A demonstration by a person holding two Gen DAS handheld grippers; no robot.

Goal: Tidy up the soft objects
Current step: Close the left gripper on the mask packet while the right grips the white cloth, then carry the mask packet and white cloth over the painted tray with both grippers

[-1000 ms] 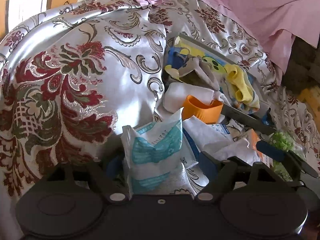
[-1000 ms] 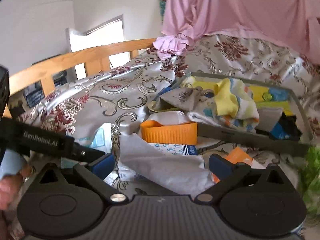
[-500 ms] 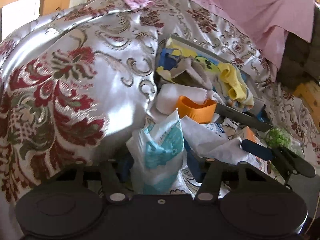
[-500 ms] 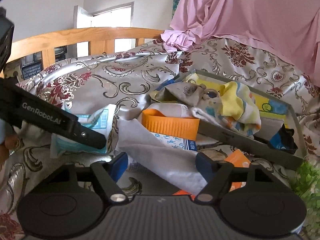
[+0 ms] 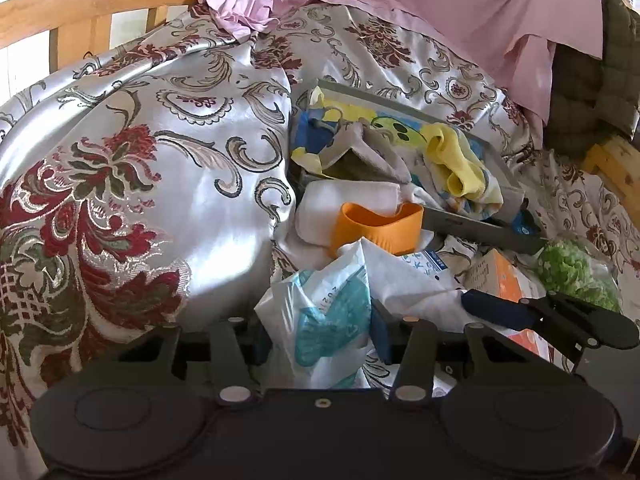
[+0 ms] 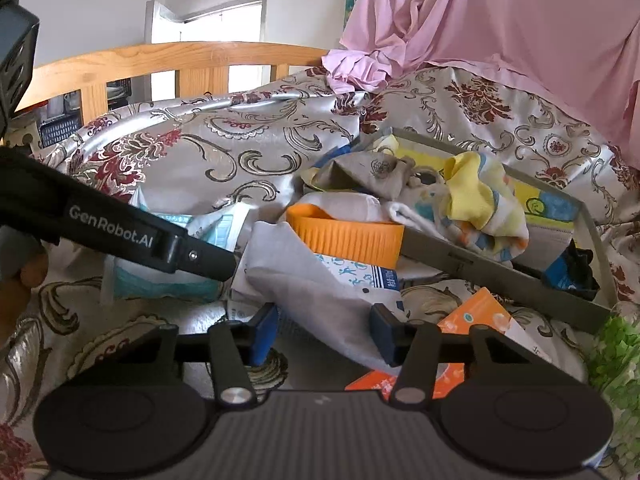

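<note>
My left gripper is shut on a white and teal plastic packet, which also shows in the right wrist view behind the left gripper's arm. My right gripper has its jaws closing around a grey-white cloth bag; whether the pads touch it I cannot tell. An orange ribbed cup lies against a grey tray that holds a yellow cloth, a grey sock and other soft pieces.
All lies on a silver floral bedspread over a bed with a wooden headboard. An orange box and green leafy plastic lie at the right. Pink fabric hangs behind.
The left gripper's jaws have closed onto the teal packet and lifted it a little. The right gripper's jaws have narrowed around the grey-white cloth bag.
</note>
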